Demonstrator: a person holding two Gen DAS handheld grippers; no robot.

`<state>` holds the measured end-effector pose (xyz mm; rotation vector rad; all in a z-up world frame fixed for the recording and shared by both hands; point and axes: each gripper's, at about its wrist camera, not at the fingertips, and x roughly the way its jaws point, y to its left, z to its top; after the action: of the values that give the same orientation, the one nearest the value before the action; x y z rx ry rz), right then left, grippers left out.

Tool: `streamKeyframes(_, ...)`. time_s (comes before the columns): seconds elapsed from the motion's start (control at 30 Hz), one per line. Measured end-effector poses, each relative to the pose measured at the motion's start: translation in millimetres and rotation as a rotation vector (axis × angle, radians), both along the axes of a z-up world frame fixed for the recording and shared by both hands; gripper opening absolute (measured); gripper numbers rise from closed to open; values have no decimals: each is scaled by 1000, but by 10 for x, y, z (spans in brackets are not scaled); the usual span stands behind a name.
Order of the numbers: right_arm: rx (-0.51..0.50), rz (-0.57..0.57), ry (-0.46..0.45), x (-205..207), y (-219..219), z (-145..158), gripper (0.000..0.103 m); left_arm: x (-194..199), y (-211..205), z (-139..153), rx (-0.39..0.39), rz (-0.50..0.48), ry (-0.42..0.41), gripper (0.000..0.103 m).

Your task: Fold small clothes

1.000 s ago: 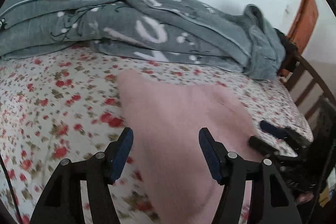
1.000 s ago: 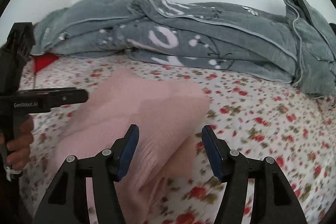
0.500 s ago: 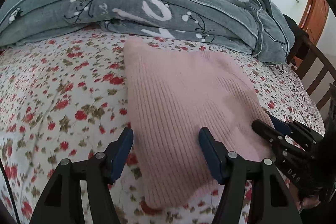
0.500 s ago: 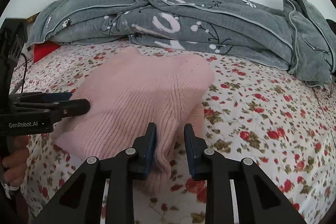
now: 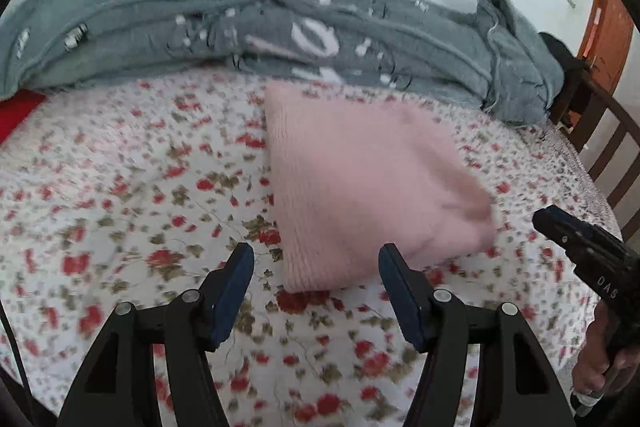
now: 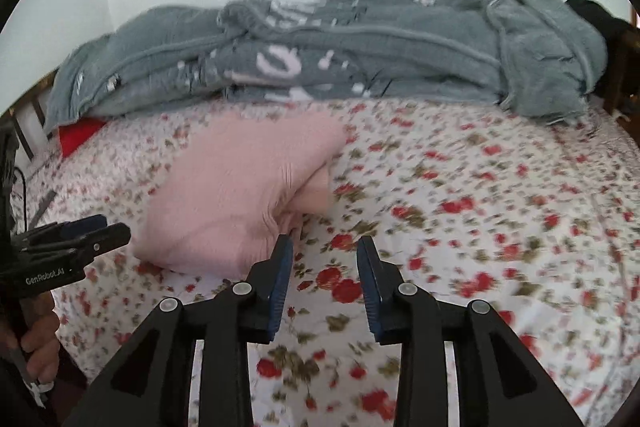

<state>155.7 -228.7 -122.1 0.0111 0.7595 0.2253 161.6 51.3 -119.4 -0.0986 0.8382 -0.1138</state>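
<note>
Both views bright, soft even daylight, source not visible. No hard shadows; faint shade under sweater (image 5: 360, 187) edge. No glare. Motion blur over both views: floral sheet (image 5: 120, 187) print smeared, grey blanket (image 6: 320, 59) pattern fuzzy, sweater knit soft. Gripper fingers (image 6: 280, 279) sharp by comparison. Strong fisheye bending at edges, black vignette in corners.
</note>
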Motion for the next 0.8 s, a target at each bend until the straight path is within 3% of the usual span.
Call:
streamKeyframes(0.07,2,-14,-27,-147,-56,223,59,-158,-45,240,26,10,-40,65)
streamKeyframes(0.23,-4,-28,-62,-467,-147,648,64,-510,-161,641,50,20,-114,82)
streamKeyframes(0.3,-20,-54,-77,-638,-177,765,78,-657,-216,749,67,33,-134,87)
streamKeyframes(0.33,-25,-61,-82,-701,-193,800,90,-719,-245,787,77,34,-141,88)
streamKeyframes(0.37,-26,-68,-98,-792,-205,845,94,-782,-277,822,88,36,-145,88)
streamKeyframes(0.47,-20,-73,-150,-1046,-241,953,101,-947,-357,896,89,21,-144,88)
streamKeyframes(0.63,-86,-90,-126,-1258,-228,1001,103,-1164,-473,996,93,27,-163,91)
streamKeyframes(0.8,-73,-103,-118,-1368,-287,1015,103,-1251,-555,1079,105,24,-179,92)
